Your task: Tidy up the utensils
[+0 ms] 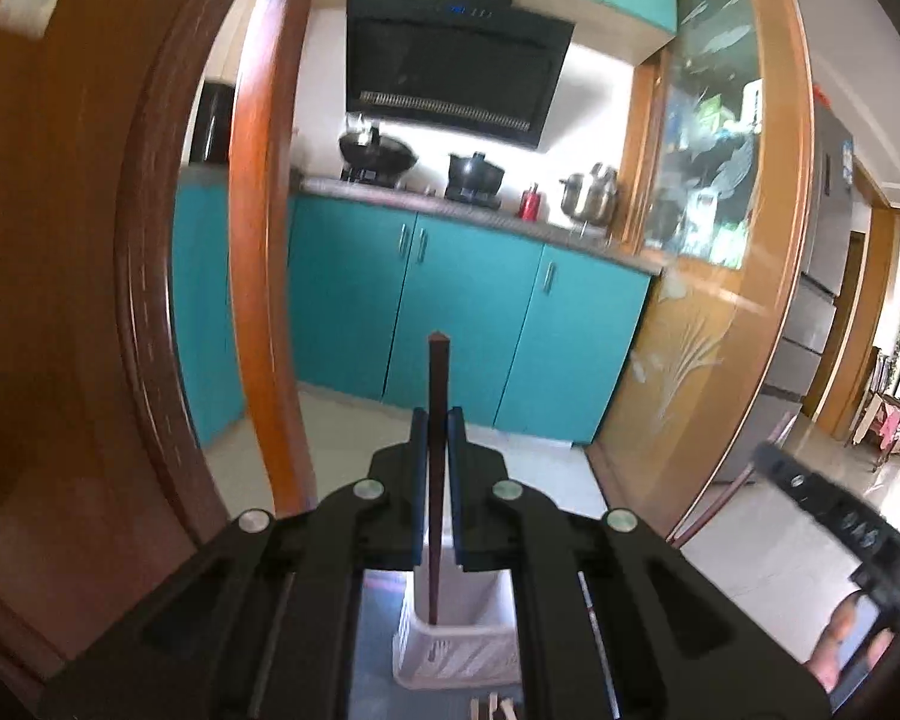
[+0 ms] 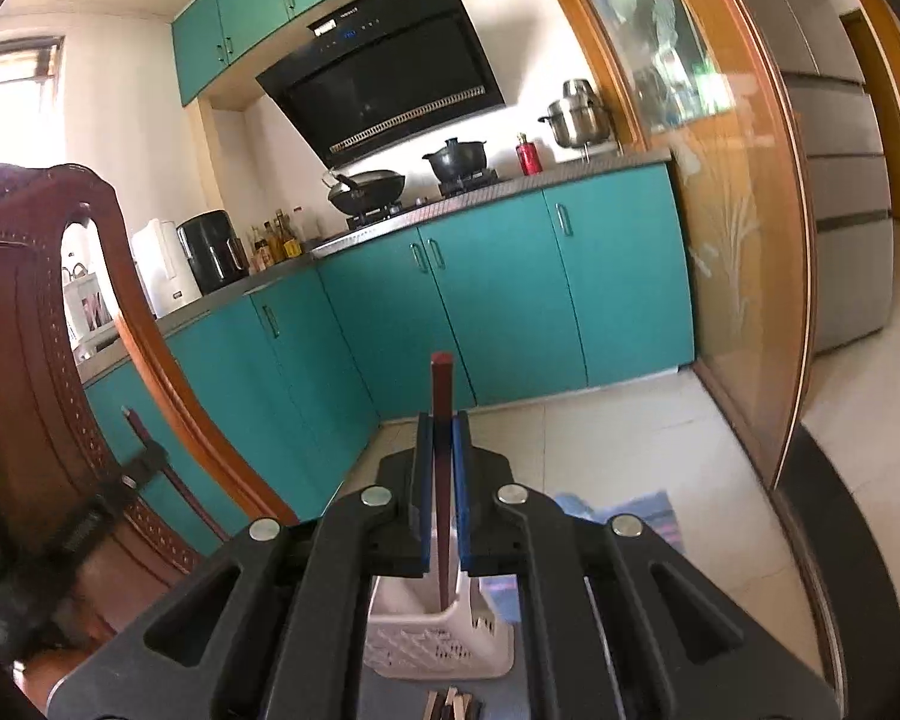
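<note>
My left gripper (image 1: 437,420) is shut on a dark brown chopstick (image 1: 437,384) that stands upright between its blue pads, its lower end hanging over a white slotted utensil basket (image 1: 450,654). In the right wrist view my right gripper (image 2: 442,423) is shut on a second dark red-brown chopstick (image 2: 441,396), also upright, its lower tip above the white basket (image 2: 426,642). Pale utensil ends (image 1: 493,708) lie just in front of the basket. The left gripper with its chopstick (image 2: 150,450) shows at the left of the right wrist view; the right gripper (image 1: 840,516) and a person's fingers (image 1: 840,642) sit at the left view's lower right.
A carved wooden chair back (image 2: 42,324) rises close on the left. An orange door frame (image 1: 258,240) and a glass sliding door (image 2: 720,210) border a kitchen with teal cabinets (image 2: 498,300), a stove with pots (image 2: 366,186) and a range hood. A blue cloth (image 2: 642,510) lies beyond the basket.
</note>
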Motion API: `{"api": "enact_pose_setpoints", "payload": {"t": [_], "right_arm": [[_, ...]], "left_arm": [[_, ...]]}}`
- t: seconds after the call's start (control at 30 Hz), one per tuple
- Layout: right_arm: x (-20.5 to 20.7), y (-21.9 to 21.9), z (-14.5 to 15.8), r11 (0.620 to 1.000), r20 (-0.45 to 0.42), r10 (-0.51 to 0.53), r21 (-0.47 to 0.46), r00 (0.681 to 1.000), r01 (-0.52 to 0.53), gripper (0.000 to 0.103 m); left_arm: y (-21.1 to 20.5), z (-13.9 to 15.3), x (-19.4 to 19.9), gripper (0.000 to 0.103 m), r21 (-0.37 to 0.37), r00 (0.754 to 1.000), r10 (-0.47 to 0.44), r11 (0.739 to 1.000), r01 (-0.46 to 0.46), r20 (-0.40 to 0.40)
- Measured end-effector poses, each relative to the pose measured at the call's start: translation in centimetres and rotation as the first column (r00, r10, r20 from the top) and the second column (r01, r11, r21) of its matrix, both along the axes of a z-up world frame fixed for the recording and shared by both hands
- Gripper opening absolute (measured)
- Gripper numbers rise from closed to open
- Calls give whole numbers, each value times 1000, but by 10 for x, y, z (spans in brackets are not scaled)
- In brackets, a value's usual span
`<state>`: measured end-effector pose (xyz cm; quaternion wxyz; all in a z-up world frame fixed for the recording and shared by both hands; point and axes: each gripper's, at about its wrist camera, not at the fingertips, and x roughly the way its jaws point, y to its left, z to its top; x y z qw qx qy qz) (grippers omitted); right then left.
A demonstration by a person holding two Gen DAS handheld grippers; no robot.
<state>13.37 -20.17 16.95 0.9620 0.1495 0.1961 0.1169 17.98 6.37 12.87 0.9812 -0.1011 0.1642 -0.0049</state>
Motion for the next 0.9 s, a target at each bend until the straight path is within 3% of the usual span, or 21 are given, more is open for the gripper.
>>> {"api": "enact_pose_setpoints", "payload": {"t": [0.2, 0.27, 0.33, 0.37, 0.43, 0.53, 0.63, 0.7, 0.77, 0.83, 0.9], "right_arm": [[-13, 2, -13, 999, 2, -4, -47, 1000, 4, 8], [-22, 2, -14, 997, 7, -18, -73, 1000, 19, 15], [-31, -2, -13, 998, 16, -16, -66, 1000, 17, 25], [-34, -5, -12, 998, 19, -17, -63, 1000, 18, 30], [-52, -12, -11, 998, 39, -26, -60, 999, 28, 32], [-88, -25, -18, 997, 85, -44, -57, 995, 49, 32], [-121, -35, -44, 994, 102, -96, -40, 990, 101, 32], [-121, -29, -72, 993, 14, -87, -80, 996, 87, 32], [-96, -10, -108, 987, -181, -15, -161, 983, -15, 32], [-69, 11, -145, 974, -385, 86, -163, 919, -160, 31], [-54, 26, -169, 958, -501, 133, -156, 855, -240, 31]], "left_arm": [[-5, -25, -2, 8, -12, 999, -12, 1000, 11, -48], [-7, -26, -8, 15, -8, 999, -14, 1000, 14, -42], [-8, -24, -15, 33, -14, 999, -20, 1000, 20, -35], [-7, -24, -22, 36, -22, 999, -25, 999, 24, -24], [-4, -24, -42, 45, -28, 1000, -24, 999, 24, 1], [2, -35, -72, 50, -28, 1000, -6, 1000, 7, 16], [3, -63, -85, 50, -16, 998, -11, 1000, 11, -60], [-2, -93, -75, 50, -2, 985, -45, 999, 46, -169], [-7, -119, -61, 50, -6, 955, -86, 996, 88, -284], [-9, -145, -47, 50, -44, 910, -128, 992, 121, -394], [-8, -169, -35, 50, -99, 855, -162, 987, 130, -493]]}}
